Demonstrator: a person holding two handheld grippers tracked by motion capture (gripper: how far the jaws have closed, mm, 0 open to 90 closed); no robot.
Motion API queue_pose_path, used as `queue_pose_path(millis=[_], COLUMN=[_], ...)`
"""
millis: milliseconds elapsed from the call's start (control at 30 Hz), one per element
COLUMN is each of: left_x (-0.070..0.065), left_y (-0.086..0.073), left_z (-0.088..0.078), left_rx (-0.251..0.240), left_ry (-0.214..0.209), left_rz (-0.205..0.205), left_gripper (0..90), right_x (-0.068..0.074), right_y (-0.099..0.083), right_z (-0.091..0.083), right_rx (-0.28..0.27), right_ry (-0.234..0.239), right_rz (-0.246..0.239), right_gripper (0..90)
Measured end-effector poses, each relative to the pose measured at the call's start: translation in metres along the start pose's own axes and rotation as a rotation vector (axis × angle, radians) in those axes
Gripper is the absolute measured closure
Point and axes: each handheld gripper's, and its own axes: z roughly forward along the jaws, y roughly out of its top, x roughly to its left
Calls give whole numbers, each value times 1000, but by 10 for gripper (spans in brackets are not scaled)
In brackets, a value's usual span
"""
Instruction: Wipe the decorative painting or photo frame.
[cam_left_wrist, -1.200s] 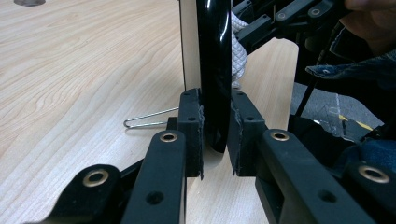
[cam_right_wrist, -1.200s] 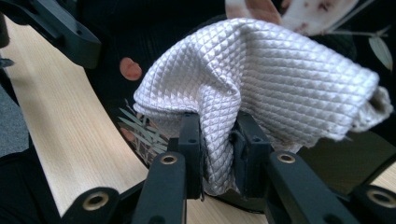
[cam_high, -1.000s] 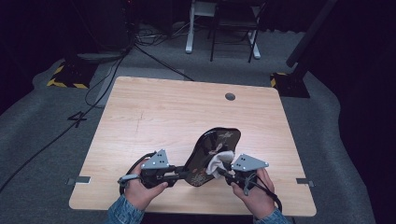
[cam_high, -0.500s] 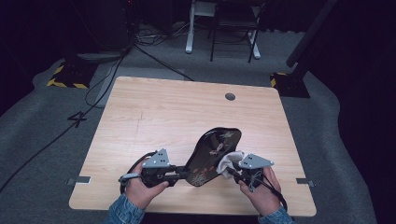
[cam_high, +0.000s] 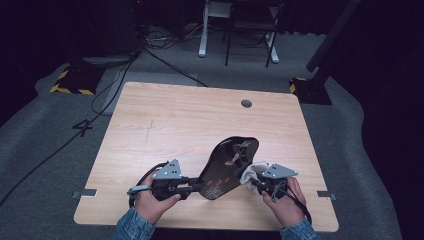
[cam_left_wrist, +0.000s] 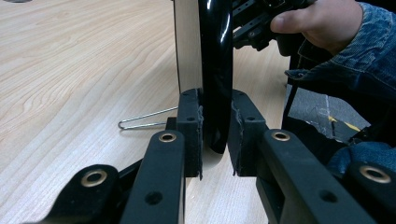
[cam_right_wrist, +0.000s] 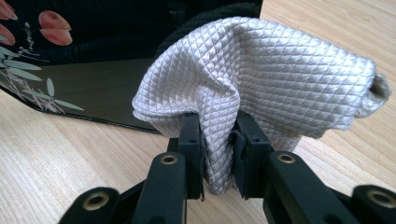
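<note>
Right tongs (cam_high: 256, 184) have slid the white cloth (cam_high: 250, 172) down along the black tray's (cam_high: 227, 167) edge toward the desk's (cam_high: 175, 120) near side. They pinch the cloth tight. Left tongs (cam_high: 196, 187) clamp the tray's lower rim, tray tilted up on edge at the desk's near middle.

Far tabletop (cam_high: 200, 120) lies open; black tray (cam_high: 227, 167) blocks centre.

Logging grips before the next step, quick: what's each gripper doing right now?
Left gripper: closed on the edge of the black tray.
Right gripper: closed on the white cloth, beside the tray.
</note>
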Motion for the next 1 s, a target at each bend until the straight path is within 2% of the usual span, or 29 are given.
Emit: queue_pose_path(millis=[200,233,433,733,1000], left_x=[-1,-1,-1,-1,-1], left_y=[0,0,0,0,0], left_z=[1,1,1,1,1], left_rx=[1,2,1,2,1], left_ry=[-17,-17,-16,-15,-14], left_rz=[-13,-13,-13,-11,-14], left_gripper=[761,760,760,761,761], right_x=[9,15,30,53,69], right_y=[4,8,18,31,36], right_z=[0,-1,-5,-9,-8], right_rx=[-6,-11,-36,-79,-91], right_ry=[16,20,47,98,129], right_rz=[-24,-47,-88,-141,-184], right_gripper=[753,753,752,752,751])
